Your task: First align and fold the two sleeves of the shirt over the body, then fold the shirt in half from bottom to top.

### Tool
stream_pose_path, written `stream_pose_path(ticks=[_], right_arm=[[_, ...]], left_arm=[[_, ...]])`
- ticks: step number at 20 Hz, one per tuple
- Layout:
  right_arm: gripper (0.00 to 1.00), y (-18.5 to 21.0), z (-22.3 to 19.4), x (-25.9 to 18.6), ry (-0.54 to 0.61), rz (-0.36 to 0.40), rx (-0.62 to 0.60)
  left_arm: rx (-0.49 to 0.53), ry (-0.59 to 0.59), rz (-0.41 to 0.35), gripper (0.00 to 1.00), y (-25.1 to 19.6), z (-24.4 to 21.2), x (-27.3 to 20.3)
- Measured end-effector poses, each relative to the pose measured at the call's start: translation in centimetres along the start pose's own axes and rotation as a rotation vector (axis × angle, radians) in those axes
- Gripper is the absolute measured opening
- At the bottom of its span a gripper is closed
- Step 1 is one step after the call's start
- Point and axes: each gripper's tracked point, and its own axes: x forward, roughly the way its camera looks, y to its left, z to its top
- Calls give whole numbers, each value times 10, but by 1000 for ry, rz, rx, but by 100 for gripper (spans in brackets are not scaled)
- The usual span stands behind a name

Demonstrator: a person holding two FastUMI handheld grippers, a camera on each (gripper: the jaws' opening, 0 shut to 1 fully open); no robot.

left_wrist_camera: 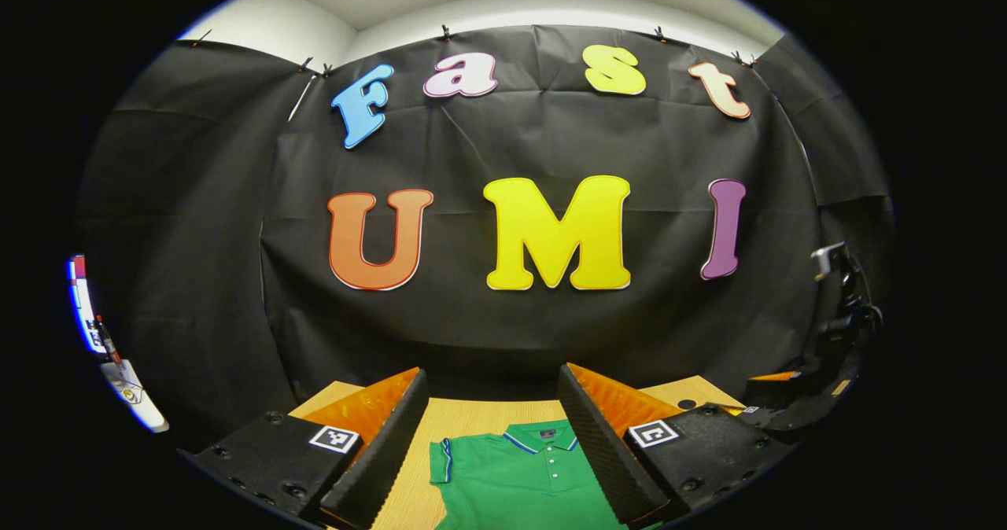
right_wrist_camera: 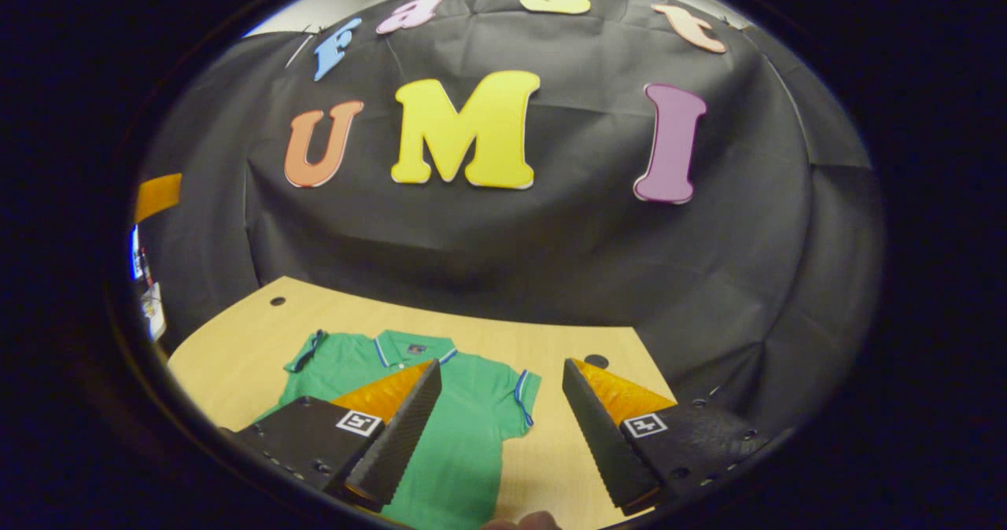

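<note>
- The green polo shirt (right_wrist_camera: 464, 428) lies flat on the wooden counter (right_wrist_camera: 236, 357), collar (right_wrist_camera: 415, 349) toward the booth wall, front up, both short sleeves spread out to the sides.
- My left tongs (left_wrist_camera: 494, 436) hang above the collar end, jaws wide, gripping nothing.
- My right tongs (right_wrist_camera: 501, 428) hover over the shirt's side by one striped sleeve (right_wrist_camera: 523, 396), also wide and empty.
- I judge the cloth light, soft and limp: it will sag and drag, not hold shape.
- Best pinched at a sleeve cuff or hem edge, where trim gives a firmer bite; thin fabric may slip.
</note>
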Motion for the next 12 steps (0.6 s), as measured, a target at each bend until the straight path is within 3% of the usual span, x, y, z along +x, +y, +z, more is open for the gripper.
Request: stream_pose_path(ticks=[6,12], right_arm=[[96,-26,-54,86,157,-7,47],[95,-44,-110,155,293,-5,-1]], left_arm=[[2,17,26,100,0,-3,7],[-13,51,40,100,-4,-14,15]])
